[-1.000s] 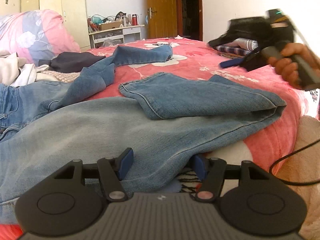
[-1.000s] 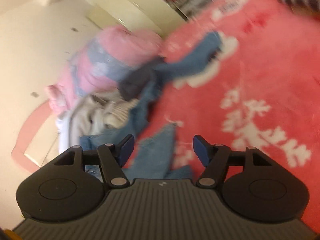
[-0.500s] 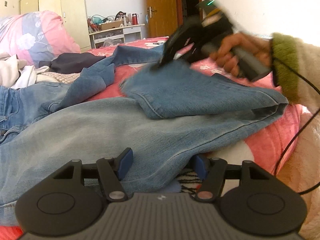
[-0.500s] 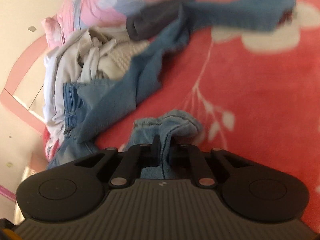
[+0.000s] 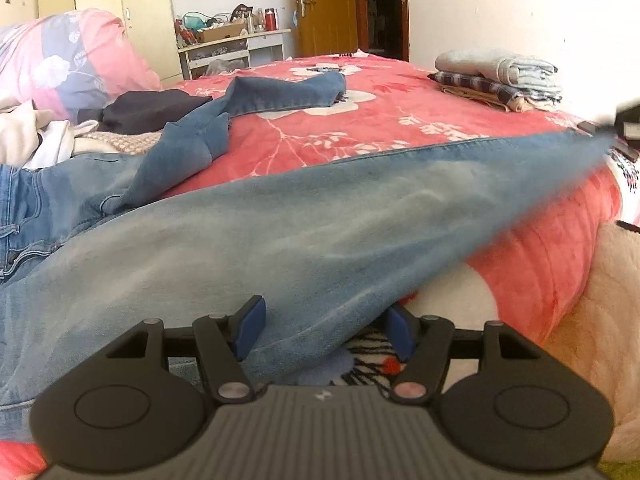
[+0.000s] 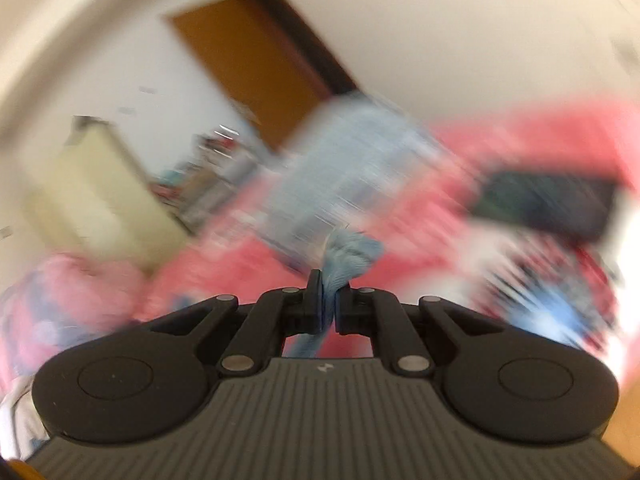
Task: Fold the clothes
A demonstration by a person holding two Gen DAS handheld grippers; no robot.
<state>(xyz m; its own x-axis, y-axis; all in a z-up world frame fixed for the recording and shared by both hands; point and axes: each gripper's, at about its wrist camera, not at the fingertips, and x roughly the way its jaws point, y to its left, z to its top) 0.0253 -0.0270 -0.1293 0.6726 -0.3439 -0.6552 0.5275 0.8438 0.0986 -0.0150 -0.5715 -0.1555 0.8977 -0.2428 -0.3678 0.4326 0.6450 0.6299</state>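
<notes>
Light blue jeans (image 5: 280, 232), one leg drawn out long across the near edge of the bed (image 5: 400, 128), running from the waistband at 9 o'clock in the left wrist view toward 3 o'clock, where the far end is blurred. The cloth lies on a red bedspread with white flowers. Left claw (image 5: 324, 330): spread, blue pads on either side of the lower edge of the leg; whether a pad touches the denim cannot be told. Right claw (image 6: 329, 306): pressed together, pinching a bunched hem of the same pale denim, which bulges out just above the fingertips; the rest of that view is smeared. In the left wrist view the right claw shows only as a dark blur at the 3 o'clock edge, at the end of the stretched leg.

Darker blue jeans (image 5: 248, 108): lying loose beyond the pale pair, one leg reaching toward 12 o'clock. Dark garment (image 5: 152, 108) and pale unfolded clothes (image 5: 36, 136): heaped at 10 o'clock, in front of a pink and grey floral quilt (image 5: 60, 60). Folded stack (image 5: 500, 80): at 2 o'clock, near the wall. Wooden door (image 5: 326, 8): at 12 o'clock, beyond the bed, with a cluttered white desk (image 5: 236, 44) to its left.
</notes>
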